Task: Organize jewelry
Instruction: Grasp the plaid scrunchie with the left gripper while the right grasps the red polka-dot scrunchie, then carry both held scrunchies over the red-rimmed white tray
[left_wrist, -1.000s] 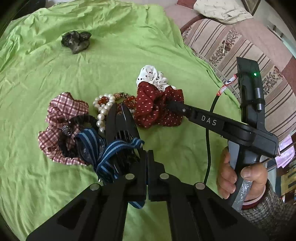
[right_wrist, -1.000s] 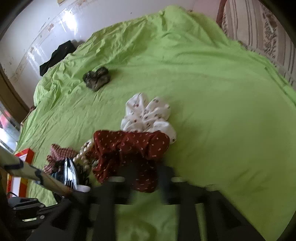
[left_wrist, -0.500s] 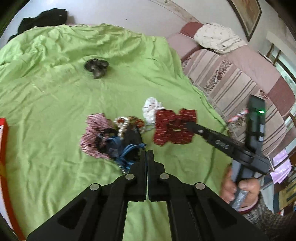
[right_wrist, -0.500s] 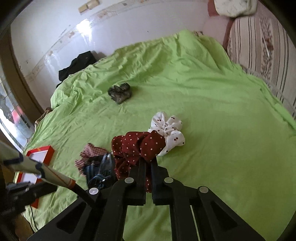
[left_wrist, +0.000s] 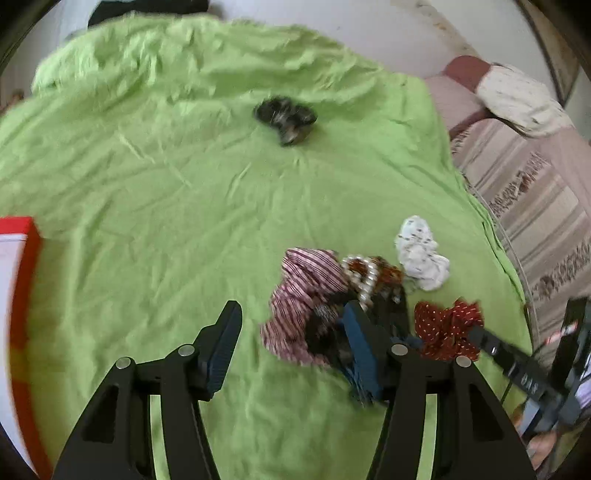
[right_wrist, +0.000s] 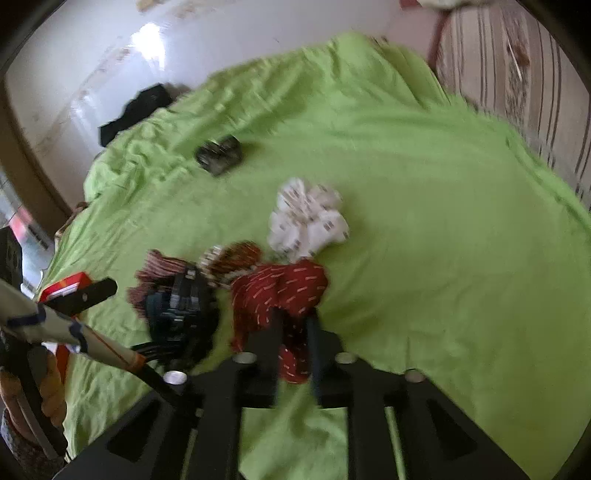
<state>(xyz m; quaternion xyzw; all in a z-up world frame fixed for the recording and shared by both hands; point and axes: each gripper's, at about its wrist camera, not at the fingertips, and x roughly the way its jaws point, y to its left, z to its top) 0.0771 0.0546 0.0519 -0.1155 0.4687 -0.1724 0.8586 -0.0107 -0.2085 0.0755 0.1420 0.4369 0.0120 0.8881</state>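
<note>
**Carrying the red scrunchie to the box without dragging the pile**

The right gripper (right_wrist: 293, 332) is clenched on the red dotted scrunchie (right_wrist: 280, 288), which hangs between its fingers just above the green sheet (right_wrist: 424, 258), near the sheet's near edge. The left gripper (left_wrist: 291, 343) stands released, jaws wide apart, empty, beside the tangled pile: a checked scrunchie (left_wrist: 306, 291), a bead bracelet (left_wrist: 364, 273) and a blue striped band (left_wrist: 360, 365). A white dotted scrunchie (left_wrist: 421, 254) lies just beyond the pile, toward the sheet's right edge; a dark scrunchie (left_wrist: 286, 118) sits well apart, toward the far edge. A red box (left_wrist: 20, 295) shows at the left edge of the sheet.

The step in hand looks like moving the red scrunchie to the box. Done well, the lift goes clear of the beads first, since loose fabric may snag them. The grip looks shallow and the views are blurred, so a slow carry is safer. The left gripper should stay off the path.
</note>
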